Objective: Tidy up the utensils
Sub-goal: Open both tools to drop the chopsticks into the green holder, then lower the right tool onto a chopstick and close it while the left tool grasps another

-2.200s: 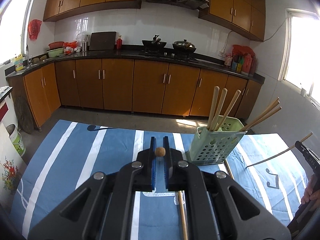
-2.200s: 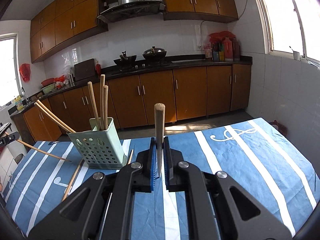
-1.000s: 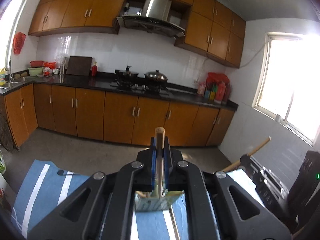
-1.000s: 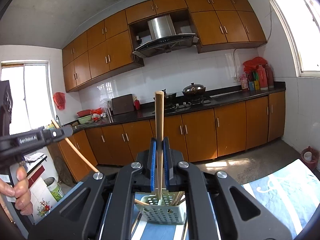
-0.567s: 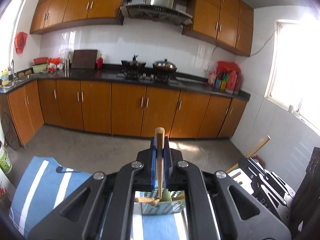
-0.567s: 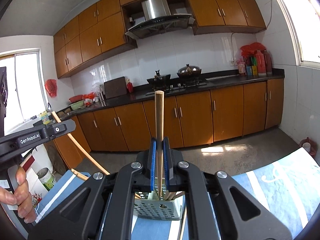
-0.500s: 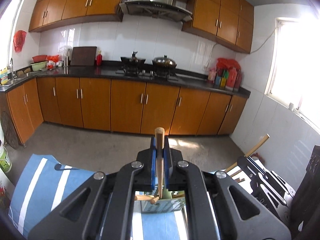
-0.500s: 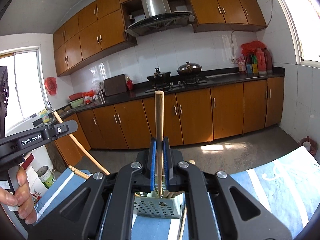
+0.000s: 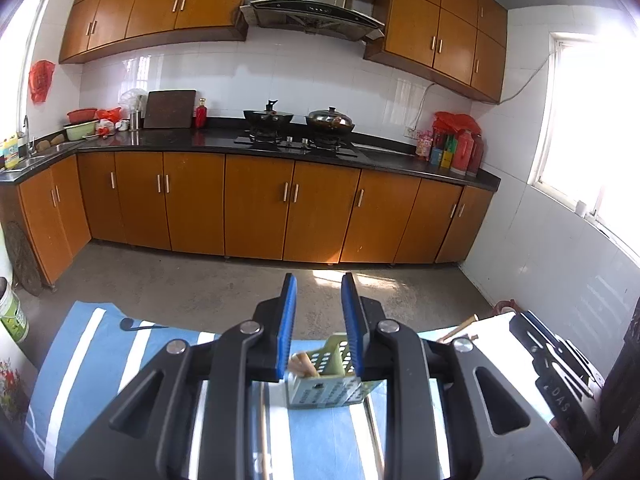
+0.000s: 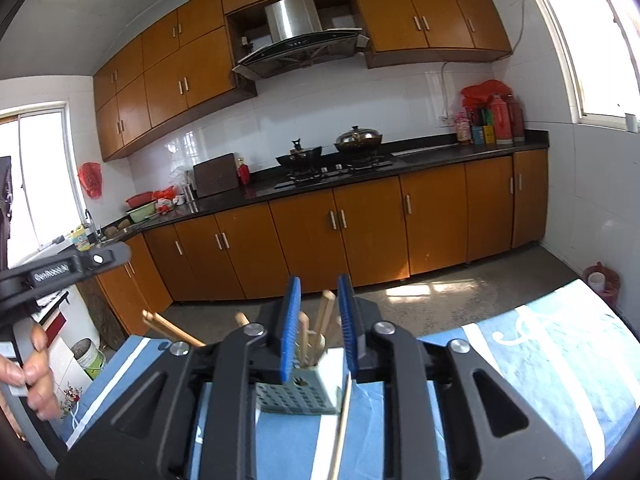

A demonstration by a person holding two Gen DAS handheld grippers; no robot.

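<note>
The left hand-held gripper (image 9: 319, 288) stands with its blue pads (image 9: 289, 320) narrowly parted and nothing between them. Half a second earlier these pads clamped an upright wooden chopstick; the jaws have just been opening, and that chopstick is no longer in the grip. Below the jaws, the green perforated utensil holder (image 9: 332, 384) stands on the blue-and-white striped tablecloth (image 9: 80, 360) that covers the table. A wooden chopstick end (image 9: 300, 361) shows at the holder's left rim.

The right hand-held gripper (image 10: 319, 294) shows the same change. Its jaws have just been opening, the pads (image 10: 347, 320) stand narrowly apart, and the chopstick that rose between them half a second earlier has left the grip. Several chopsticks (image 10: 320, 328) now stand tilted in the utensil holder (image 10: 296, 398), seen through the gap between the jaws. One further chopstick (image 10: 342, 420) lies on the tablecloth just right of the holder.

In the right wrist view, the left hand-held gripper's body enters from the left edge, held by a hand (image 10: 38, 376). Two chopstick ends (image 10: 168, 326) project leftward from the holder below it.
</note>
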